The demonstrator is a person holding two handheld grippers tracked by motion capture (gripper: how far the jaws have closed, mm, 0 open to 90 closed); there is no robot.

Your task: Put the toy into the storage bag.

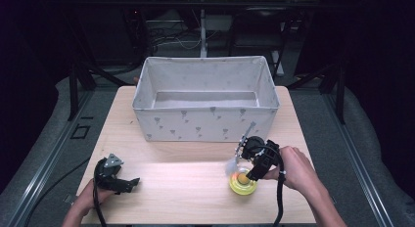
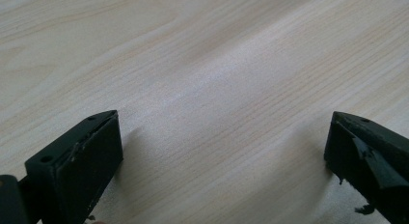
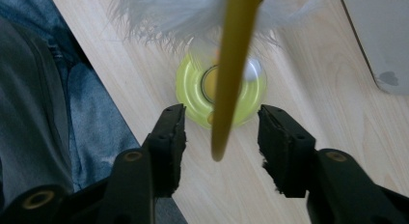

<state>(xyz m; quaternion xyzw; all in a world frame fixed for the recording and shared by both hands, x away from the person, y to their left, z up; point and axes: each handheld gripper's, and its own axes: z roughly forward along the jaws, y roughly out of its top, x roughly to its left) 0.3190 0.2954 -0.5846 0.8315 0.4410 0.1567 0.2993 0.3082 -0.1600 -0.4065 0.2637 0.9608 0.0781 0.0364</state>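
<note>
Although the jaws of the right gripper [image 3: 219,132] stand parted, we find nothing clamped between them: a yellow stick [image 3: 235,64] runs up through the gap, its lower tip free between the pads, and we cannot tell that either pad touches it. The stick's long axis lies along the gripper's own line of sight, leading away to a white feather tuft [image 3: 193,14] at its far end. Directly beyond the jaw tips sits the yellow-green toy [image 3: 193,86], a ring-shaped disc with an orange centre, flat on the table [image 1: 186,188] near its right front corner. In the high view the right gripper [image 1: 254,175] hangs over that toy [image 1: 242,183], pointing down and toward the person.

The left gripper [image 2: 222,151] has its jaws wide apart with bare wood between them; it rests near the left front corner [image 1: 128,183], well apart from the toy. The fabric bin [image 1: 205,124] occupies the far half of the table.

We judge the right hand [image 1: 296,168] the nearer, and closure on the stick the likely move.
</note>
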